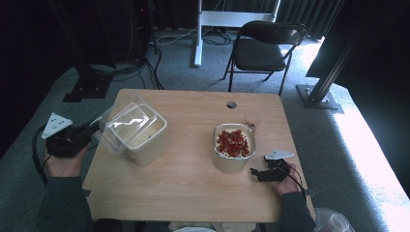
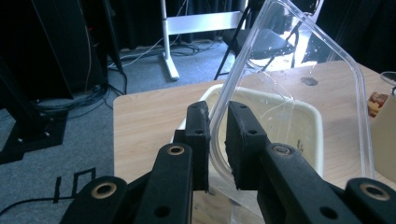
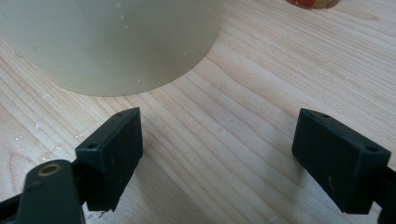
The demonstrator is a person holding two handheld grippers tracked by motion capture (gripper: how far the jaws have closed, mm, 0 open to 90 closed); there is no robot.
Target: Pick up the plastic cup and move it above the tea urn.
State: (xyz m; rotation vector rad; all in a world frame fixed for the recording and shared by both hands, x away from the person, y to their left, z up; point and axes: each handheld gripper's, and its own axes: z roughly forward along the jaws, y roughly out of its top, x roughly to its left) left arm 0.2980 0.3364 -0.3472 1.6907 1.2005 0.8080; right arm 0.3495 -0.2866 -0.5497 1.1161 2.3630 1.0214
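My left gripper (image 1: 98, 131) is at the table's left edge, shut on the rim of a clear plastic lid (image 1: 126, 123). The lid is tilted up over a cream square tub (image 1: 150, 142). In the left gripper view the jaws (image 2: 217, 140) pinch the lid's edge (image 2: 299, 93), with the tub (image 2: 310, 123) behind it. A round cream container (image 1: 233, 162) holding red food pieces (image 1: 234, 143) stands right of centre. My right gripper (image 1: 256, 173) rests on the table just right of it, open. In the right gripper view its jaws (image 3: 219, 154) are wide apart over bare wood, facing the container's wall (image 3: 116, 42).
A small clear piece with red bits (image 1: 250, 125) lies behind the round container. The wooden table (image 1: 193, 193) has a cable hole (image 1: 231, 104) near its far edge. A black folding chair (image 1: 266, 46) and a white desk leg (image 1: 197, 34) stand beyond. A clear cup (image 1: 333, 222) is at bottom right.
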